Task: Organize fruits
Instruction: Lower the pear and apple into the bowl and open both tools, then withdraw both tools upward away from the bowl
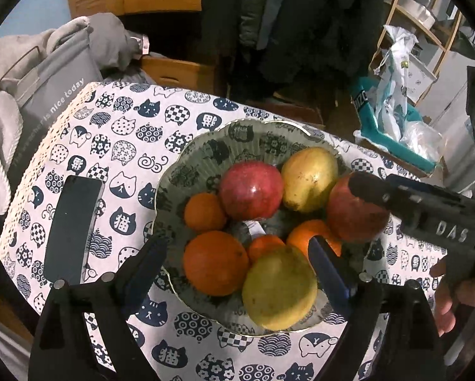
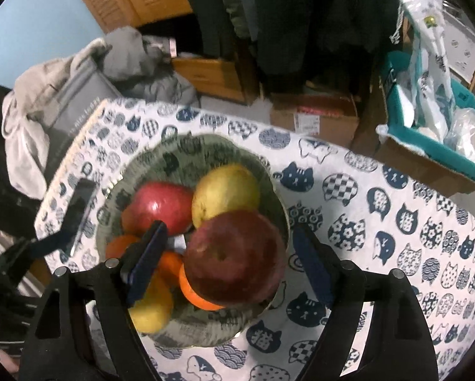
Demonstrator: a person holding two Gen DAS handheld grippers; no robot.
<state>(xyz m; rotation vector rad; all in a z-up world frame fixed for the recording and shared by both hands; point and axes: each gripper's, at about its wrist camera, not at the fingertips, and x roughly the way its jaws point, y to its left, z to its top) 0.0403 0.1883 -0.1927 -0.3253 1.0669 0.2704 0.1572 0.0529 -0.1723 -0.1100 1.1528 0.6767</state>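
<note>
A ribbed green bowl (image 1: 205, 146) on the cat-print tablecloth holds two red apples, two yellow-green fruits and several oranges. My left gripper (image 1: 237, 263) hangs open over the bowl's near side, its fingers either side of a large orange (image 1: 215, 263) and a yellow-green fruit (image 1: 278, 289) without touching them. In the right wrist view my right gripper (image 2: 229, 265) stands open around a red apple (image 2: 234, 257), with a gap at each pad. That apple rests on an orange (image 2: 199, 298) at the bowl's (image 2: 161, 158) right side. One of the right gripper's fingers (image 1: 374, 190) shows above this apple (image 1: 348, 219).
A dark phone (image 1: 72, 228) lies on the cloth left of the bowl. A grey bag and clothes (image 1: 47, 73) sit past the table's left edge. A teal box with plastic bags (image 2: 434, 133) stands beyond the far right edge. A hand (image 1: 444, 298) holds the right gripper.
</note>
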